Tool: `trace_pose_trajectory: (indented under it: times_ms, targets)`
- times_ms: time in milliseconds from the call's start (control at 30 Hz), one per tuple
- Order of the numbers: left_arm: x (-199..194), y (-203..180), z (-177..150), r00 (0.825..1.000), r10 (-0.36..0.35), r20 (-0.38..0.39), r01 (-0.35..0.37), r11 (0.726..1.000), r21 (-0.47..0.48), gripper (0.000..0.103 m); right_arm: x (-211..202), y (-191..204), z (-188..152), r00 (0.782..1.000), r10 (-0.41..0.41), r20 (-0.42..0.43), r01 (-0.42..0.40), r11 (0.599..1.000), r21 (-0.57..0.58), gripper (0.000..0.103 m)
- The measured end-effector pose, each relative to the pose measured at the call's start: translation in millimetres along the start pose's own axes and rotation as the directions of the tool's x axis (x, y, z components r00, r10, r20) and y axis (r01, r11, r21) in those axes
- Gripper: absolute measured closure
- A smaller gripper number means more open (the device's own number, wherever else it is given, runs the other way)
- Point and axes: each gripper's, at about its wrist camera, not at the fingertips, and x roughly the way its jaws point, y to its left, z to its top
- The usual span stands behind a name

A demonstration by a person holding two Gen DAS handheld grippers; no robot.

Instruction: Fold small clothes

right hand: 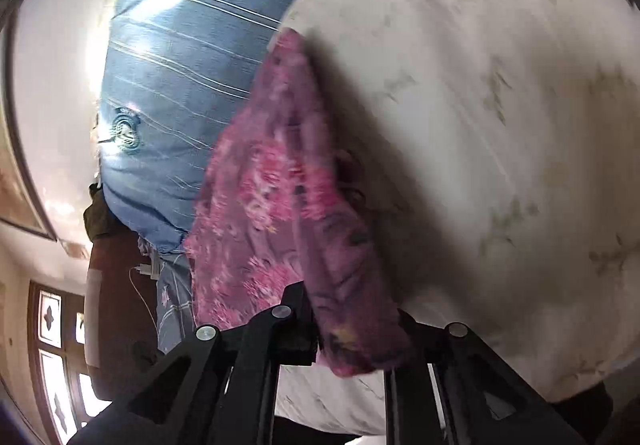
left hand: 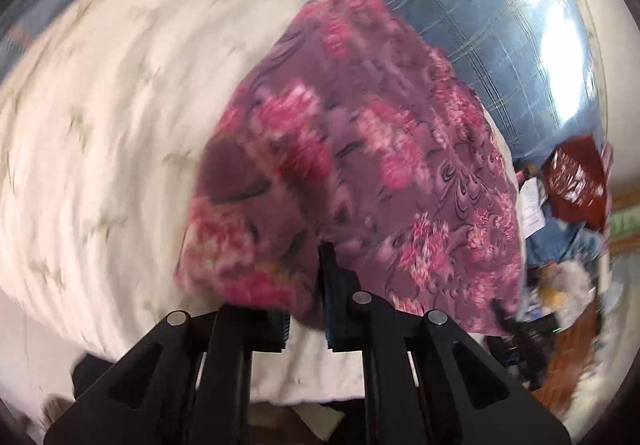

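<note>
Both views are blurring. In the left wrist view the left claw [left hand: 306, 285] is gripping a bottom fold of the floral cloth [left hand: 360, 165], its fingers narrowed around the fabric at lower centre. The cloth is spreading upward and to the right across the frame, its left edge lying over the white bedsheet [left hand: 100, 125], which is filling the whole left half with open room. A blue striped blanket [left hand: 460, 25] is lying behind the cloth's upper right edge, and clutter is crowding the right border.

In the right wrist view the right claw [right hand: 352, 329] is pinching the floral cloth [right hand: 272, 205] at lower centre. The bedsheet [right hand: 500, 125] is taking the right half; the blanket [right hand: 172, 85] is sitting upper left.
</note>
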Motion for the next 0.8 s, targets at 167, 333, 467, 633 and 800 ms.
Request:
trace_pose_trajectory:
  times_ms: [167,333,467,633,800]
  targets:
    - [-49,5,-12,0.999,-0.034,-0.01,0.035,0.988,0.148,0.07,-39,4,-1,0.997,-0.079,0.01,0.079,0.996,-0.041,0.08]
    - [-98,3,10,0.99,0.037,0.138,-0.076,0.954,0.289,0.052,-79,19,20,0.963,-0.18,0.2,0.211,0.966,-0.146,0.08]
    - [-95,-20,69,0.982,0.055,0.183,-0.114,0.937,0.33,0.039,-64,48,64,0.972,-0.08,0.221,0.12,0.978,-0.17,0.066]
    - [-59,-51,134,0.975,0.107,0.195,-0.171,0.921,0.351,0.038,-2,72,114,0.97,-0.115,0.216,0.154,0.972,-0.175,0.059]
    - [-13,-51,178,0.977,0.157,0.143,-0.193,0.937,0.292,0.038,52,74,142,0.964,-0.212,0.159,0.238,0.957,-0.168,0.059]
